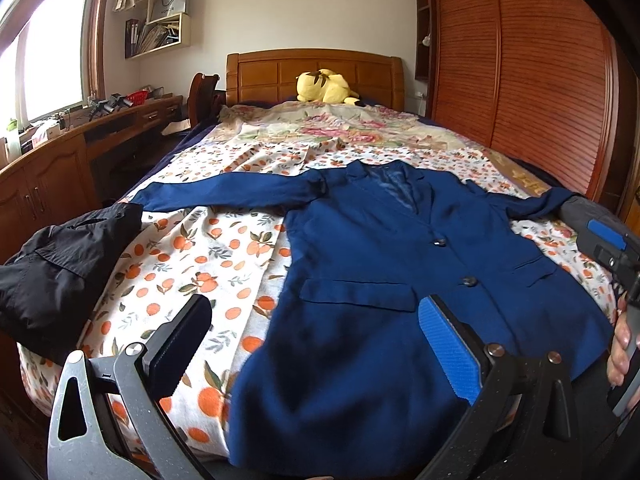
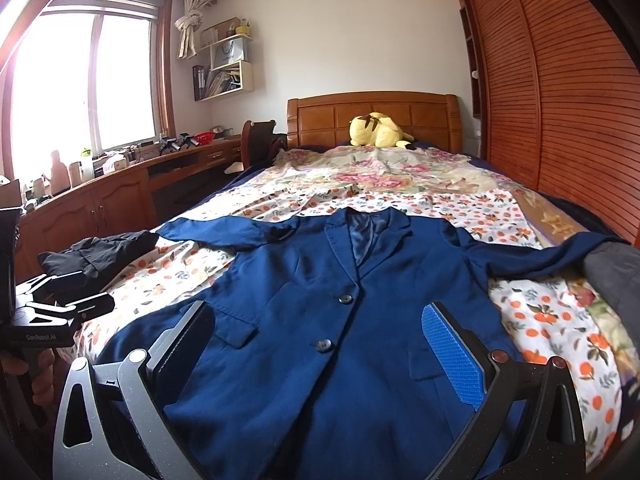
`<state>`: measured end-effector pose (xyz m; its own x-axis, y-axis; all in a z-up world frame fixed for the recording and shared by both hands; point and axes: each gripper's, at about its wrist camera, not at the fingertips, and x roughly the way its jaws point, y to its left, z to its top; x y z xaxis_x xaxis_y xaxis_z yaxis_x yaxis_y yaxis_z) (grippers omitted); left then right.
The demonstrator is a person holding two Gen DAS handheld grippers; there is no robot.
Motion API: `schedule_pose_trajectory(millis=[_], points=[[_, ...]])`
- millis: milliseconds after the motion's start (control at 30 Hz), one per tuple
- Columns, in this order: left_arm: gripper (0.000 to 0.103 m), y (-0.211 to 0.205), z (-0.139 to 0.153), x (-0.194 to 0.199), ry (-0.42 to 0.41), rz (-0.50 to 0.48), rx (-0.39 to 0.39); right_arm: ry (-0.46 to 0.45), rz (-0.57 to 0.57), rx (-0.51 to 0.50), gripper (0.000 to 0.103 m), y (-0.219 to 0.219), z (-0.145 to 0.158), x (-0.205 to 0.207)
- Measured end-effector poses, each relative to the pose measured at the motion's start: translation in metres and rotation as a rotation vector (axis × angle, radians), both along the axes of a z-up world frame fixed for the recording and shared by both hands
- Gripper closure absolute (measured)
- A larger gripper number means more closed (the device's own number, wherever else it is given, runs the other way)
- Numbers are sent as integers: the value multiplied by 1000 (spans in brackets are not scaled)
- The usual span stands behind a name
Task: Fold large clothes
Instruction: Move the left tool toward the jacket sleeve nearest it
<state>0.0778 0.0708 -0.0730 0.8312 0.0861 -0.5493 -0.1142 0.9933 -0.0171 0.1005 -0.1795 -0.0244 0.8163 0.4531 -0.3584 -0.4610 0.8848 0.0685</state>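
Left gripper (image 1: 316,344): jaws wide apart, nothing between them, hovering over the near hem of the blazer (image 1: 400,272). One black pad (image 1: 180,348), one blue pad (image 1: 448,348).

Right gripper (image 2: 320,344): jaws likewise spread, empty, above the blazer's (image 2: 320,300) lower front, near its two buttons.

Writing: "GenRobot.AI" reads on the left gripper's body, seen only from the right wrist at far left (image 2: 60,312). A white bag (image 1: 172,0) on the shelf carries "HONOR" in the left view; in the right view that print is too small to read.

View differences: the left view catches the right gripper (image 1: 612,252) at its right edge with a hand (image 1: 620,344) on the handle. The right view shows fingers (image 2: 40,376) under the left unit, plus the full window (image 2: 80,80) and a grey cloth (image 2: 616,280) at right.

Blazer: navy, face up on the bed (image 1: 224,264), collar toward the far headboard (image 1: 316,76), both sleeves spread out left and right, front closed. It lies directly under and ahead of both grippers.

A black garment (image 1: 64,264) sits bunched at the bed's left edge, just beside the left sleeve cuff. Sheet is orange-fruit print; floral cover further up. Yellow plush (image 1: 324,88) against the headboard. Desk (image 1: 80,148) left, slatted wardrobe (image 1: 520,80) right.
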Motion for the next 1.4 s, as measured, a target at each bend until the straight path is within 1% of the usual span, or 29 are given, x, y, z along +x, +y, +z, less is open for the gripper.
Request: schedule_pose_trajectory(millis=[167,367,567,667,900,967,1000,1033,1100,1167,1267,1400], points=[[0,12,-5,11,17,9,-3,12,31,13,0,7,-6,20],[0,27,-7,22,34,27,7,48,93,20,0,25,-13,55],[0,50,-8,37,42,42,-1,71,139,-21,0,54,-19,97],[0,63,-11,49,62,37,-15,77,143,-38,0,64,-21,116],[1,100,-20,89,106,32,-25,116,154,-112,0,71,-39,136],[4,112,-26,106,114,25,-18,133,164,-132,0,70,-43,138],[8,118,-29,113,119,29,-23,146,170,-133,0,69,-45,139],[10,127,-32,123,126,29,-40,158,174,-134,0,66,-47,139],[20,143,-38,140,137,30,-75,181,172,-144,0,65,-45,144],[26,161,-43,160,147,48,-97,185,171,-152,0,67,-41,144],[32,185,-51,186,163,73,-112,180,173,-161,0,64,-36,142],[36,218,-63,229,193,123,-107,181,163,-172,0,67,-38,142]])
